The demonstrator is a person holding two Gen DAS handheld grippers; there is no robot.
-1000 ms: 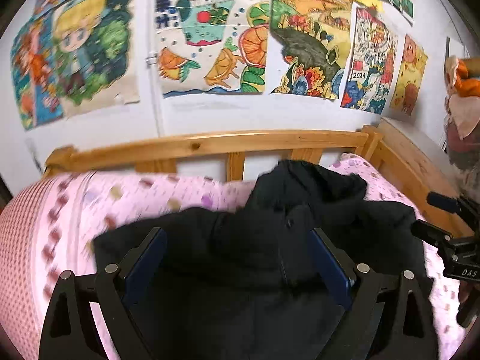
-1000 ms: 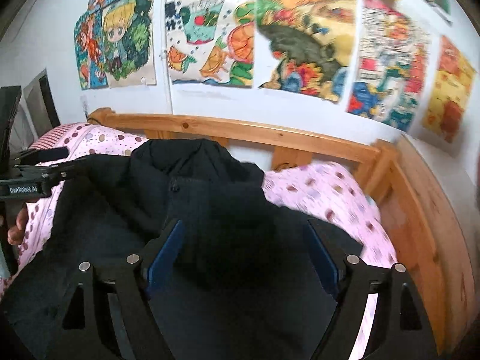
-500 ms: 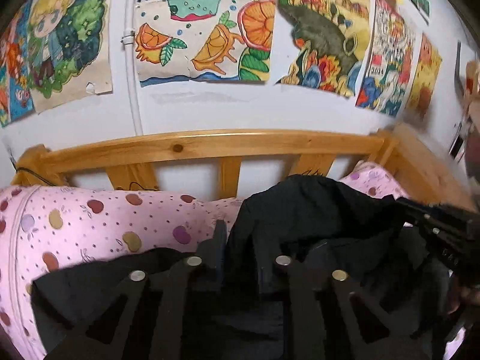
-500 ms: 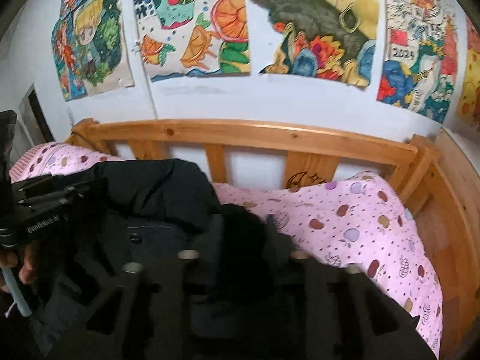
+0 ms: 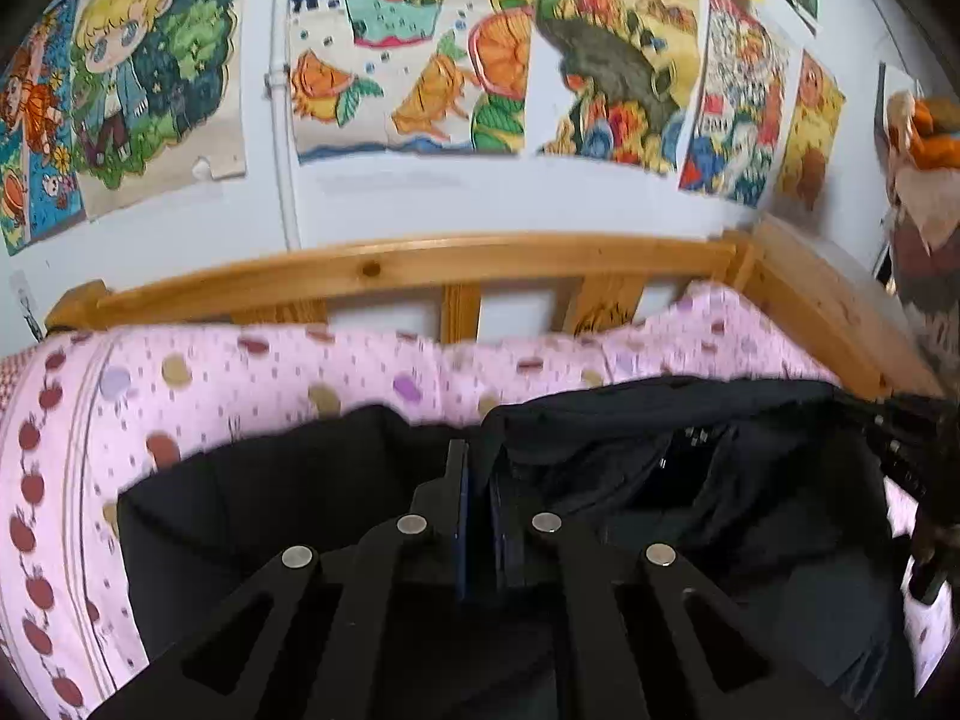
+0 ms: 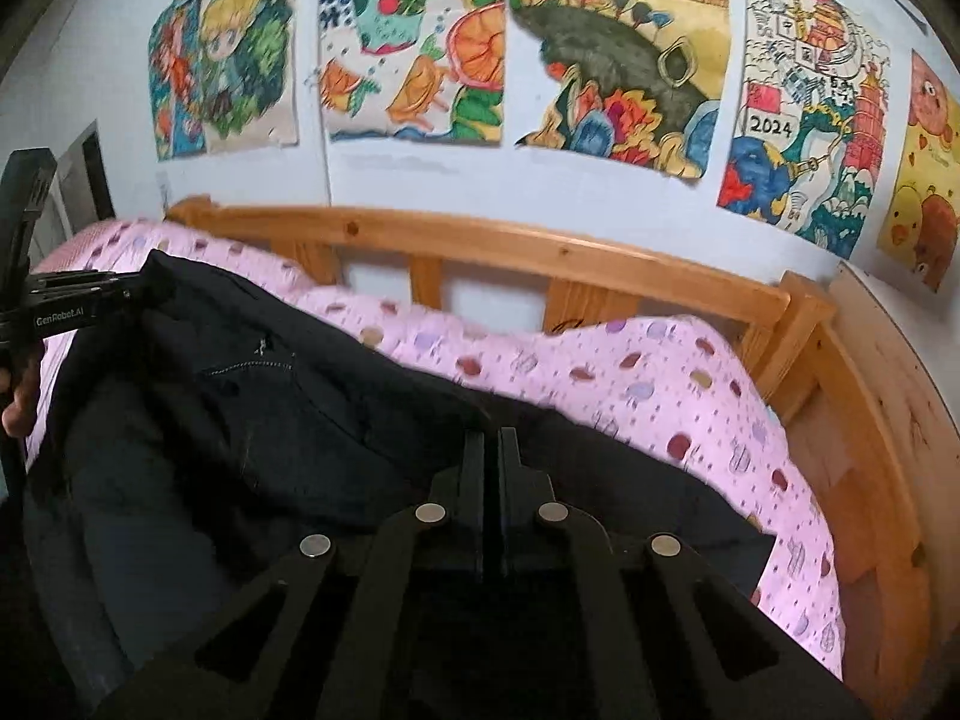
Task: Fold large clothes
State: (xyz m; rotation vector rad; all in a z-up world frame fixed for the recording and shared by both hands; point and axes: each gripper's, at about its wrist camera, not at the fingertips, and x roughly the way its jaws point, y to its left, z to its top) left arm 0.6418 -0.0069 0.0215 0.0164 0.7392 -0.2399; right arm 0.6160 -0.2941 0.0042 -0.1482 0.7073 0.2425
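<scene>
A large black garment (image 5: 690, 480) lies on a bed with a pink dotted sheet (image 5: 270, 372). My left gripper (image 5: 477, 480) is shut on the garment's far edge near its left side. My right gripper (image 6: 491, 456) is shut on the same edge of the black garment (image 6: 270, 408) near its right side. The edge runs stretched between the two grippers. The right gripper shows at the right edge of the left wrist view (image 5: 912, 450), and the left gripper at the left edge of the right wrist view (image 6: 66, 300).
A wooden bed rail (image 5: 420, 270) runs along the far side and turns down the right side (image 6: 870, 420). Colourful drawings (image 6: 618, 48) hang on the white wall behind. A pile of orange and brown cloth (image 5: 924, 150) sits at the far right.
Both grippers have shut on the garment's edge. The bunched-up fabric has been pulled flatter and lower, and more pink sheet shows behind it.
</scene>
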